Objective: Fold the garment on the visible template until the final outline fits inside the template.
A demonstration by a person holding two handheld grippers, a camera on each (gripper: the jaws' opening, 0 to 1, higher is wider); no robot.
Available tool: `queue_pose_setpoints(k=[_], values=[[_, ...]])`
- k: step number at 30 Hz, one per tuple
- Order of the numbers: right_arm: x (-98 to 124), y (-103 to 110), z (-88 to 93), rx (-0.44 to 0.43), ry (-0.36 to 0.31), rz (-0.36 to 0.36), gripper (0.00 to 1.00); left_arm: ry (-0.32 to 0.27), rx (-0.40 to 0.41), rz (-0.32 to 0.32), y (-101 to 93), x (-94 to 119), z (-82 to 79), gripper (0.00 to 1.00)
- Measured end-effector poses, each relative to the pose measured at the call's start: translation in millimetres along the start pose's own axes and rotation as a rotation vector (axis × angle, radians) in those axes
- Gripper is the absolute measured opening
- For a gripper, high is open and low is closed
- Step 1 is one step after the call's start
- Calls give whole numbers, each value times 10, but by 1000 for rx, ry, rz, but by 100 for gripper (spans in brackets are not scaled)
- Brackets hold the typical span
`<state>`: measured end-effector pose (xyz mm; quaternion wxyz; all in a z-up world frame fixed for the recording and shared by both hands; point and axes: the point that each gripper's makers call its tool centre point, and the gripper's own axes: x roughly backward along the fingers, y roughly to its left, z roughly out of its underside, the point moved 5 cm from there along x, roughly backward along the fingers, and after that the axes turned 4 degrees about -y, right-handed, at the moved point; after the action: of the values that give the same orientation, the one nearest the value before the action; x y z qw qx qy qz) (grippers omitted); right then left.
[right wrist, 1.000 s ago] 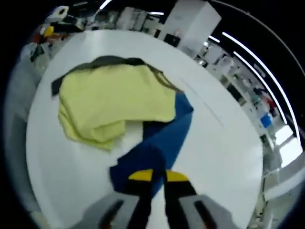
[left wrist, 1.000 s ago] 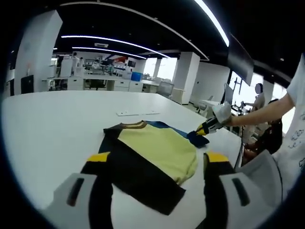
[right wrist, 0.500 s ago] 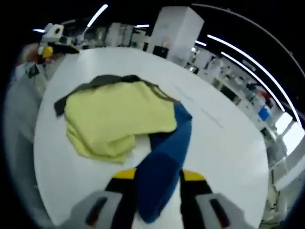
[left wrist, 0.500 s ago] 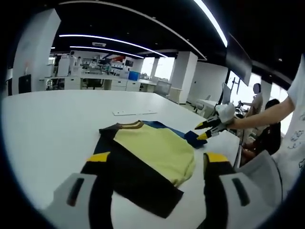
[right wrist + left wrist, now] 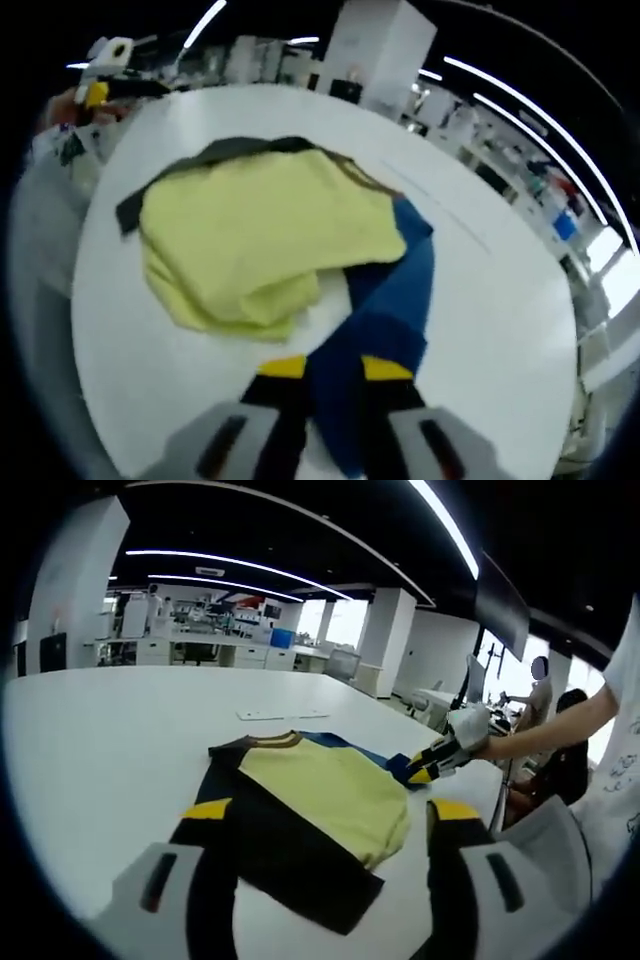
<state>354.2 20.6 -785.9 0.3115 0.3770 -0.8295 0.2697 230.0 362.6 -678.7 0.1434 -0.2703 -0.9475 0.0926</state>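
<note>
Item: garment (image 5: 270, 230), yellow body with dark and blue parts, part-folded near the middle of the white tabletop (image 5: 110, 730). My right gripper (image 5: 325, 368) is clamped on the blue sleeve (image 5: 385, 300); my left gripper (image 5: 325, 815) hangs released, holding nothing. Long axis runs collar (image 5: 275, 742) to hem, collar toward the far edge. Risk: thin sleeve slipping out mid-fold, or dragging the folded body askew.

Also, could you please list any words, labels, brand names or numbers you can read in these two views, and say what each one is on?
None can be read.
Dark marks on the person's white sleeve: too blurred to read.
The yellow, black and blue knit garment shows no print.
</note>
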Motion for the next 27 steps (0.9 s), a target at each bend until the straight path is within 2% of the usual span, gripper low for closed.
queue_pose_setpoints(k=[7,16,27], values=[[-176,-115,1,-142,39,29,8,0,10,-14,64,46,35,75],[-202,-120,52,-257,58,50,6,5,17,-16,126,56,60,75],[-214,-203,73,-302,60,63,0,12,14,-11,153,35,71,75]])
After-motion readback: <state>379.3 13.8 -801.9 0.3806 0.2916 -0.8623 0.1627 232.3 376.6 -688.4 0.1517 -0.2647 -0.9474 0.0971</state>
